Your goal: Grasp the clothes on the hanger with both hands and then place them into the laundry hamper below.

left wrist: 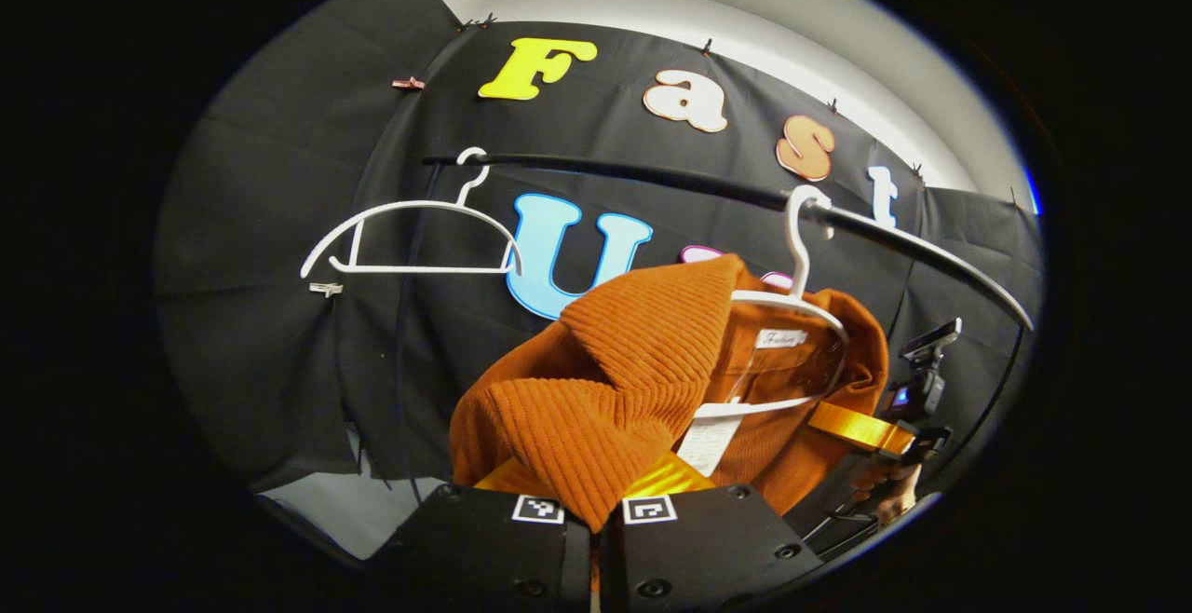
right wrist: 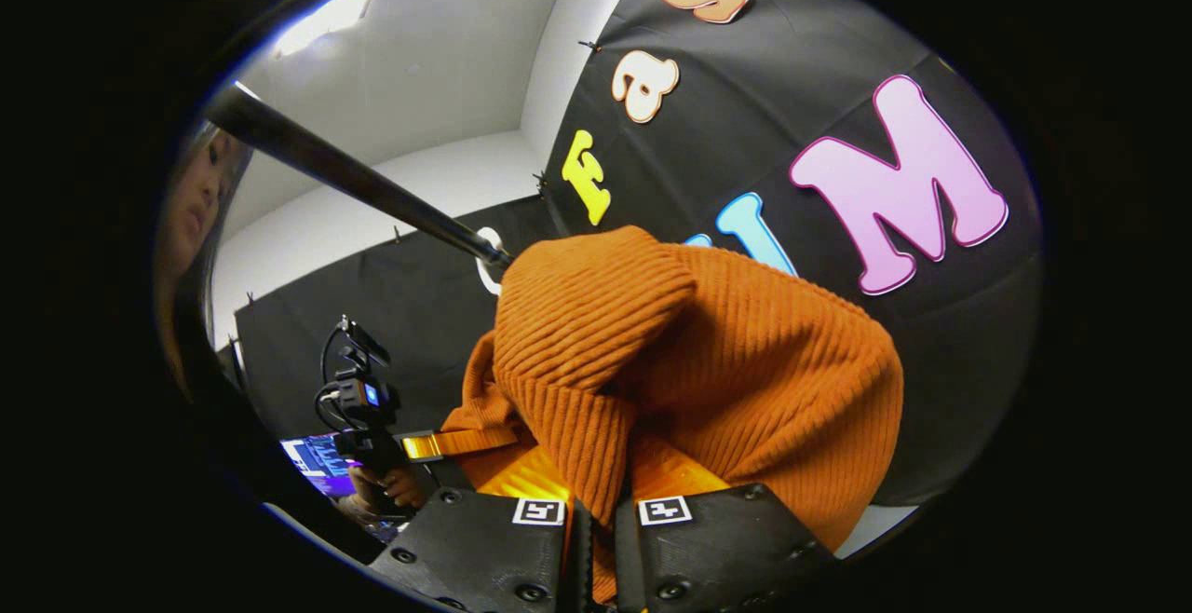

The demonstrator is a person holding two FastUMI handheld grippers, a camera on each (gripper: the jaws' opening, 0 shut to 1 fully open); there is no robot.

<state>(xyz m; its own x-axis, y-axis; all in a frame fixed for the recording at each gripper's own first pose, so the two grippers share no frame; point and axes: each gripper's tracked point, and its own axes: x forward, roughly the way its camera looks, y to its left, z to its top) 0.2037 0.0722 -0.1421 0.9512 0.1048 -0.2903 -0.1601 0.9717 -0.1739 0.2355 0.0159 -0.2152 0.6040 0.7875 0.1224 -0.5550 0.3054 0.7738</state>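
Observation:
An orange ribbed garment (left wrist: 615, 389) hangs on a white hanger (left wrist: 796, 301) from the black rail (left wrist: 708, 186). My left gripper (left wrist: 596, 510) is shut on a fold of the garment's near shoulder, the cloth bunched up between its fingers. Farther right in the left gripper view, the other gripper (left wrist: 885, 436) and the hand holding it meet the garment's far side. In the right gripper view, my right gripper (right wrist: 601, 510) is shut on the orange garment (right wrist: 708, 371), which bulges above its fingers. The left gripper (right wrist: 419, 445) shows there at the garment's left edge.
An empty white hanger (left wrist: 410, 240) hangs on the rail to the left. The rail (right wrist: 345, 170) runs diagonally in the right gripper view, with a person at the left edge and a lit screen (right wrist: 317, 464) below. The hamper is out of sight.

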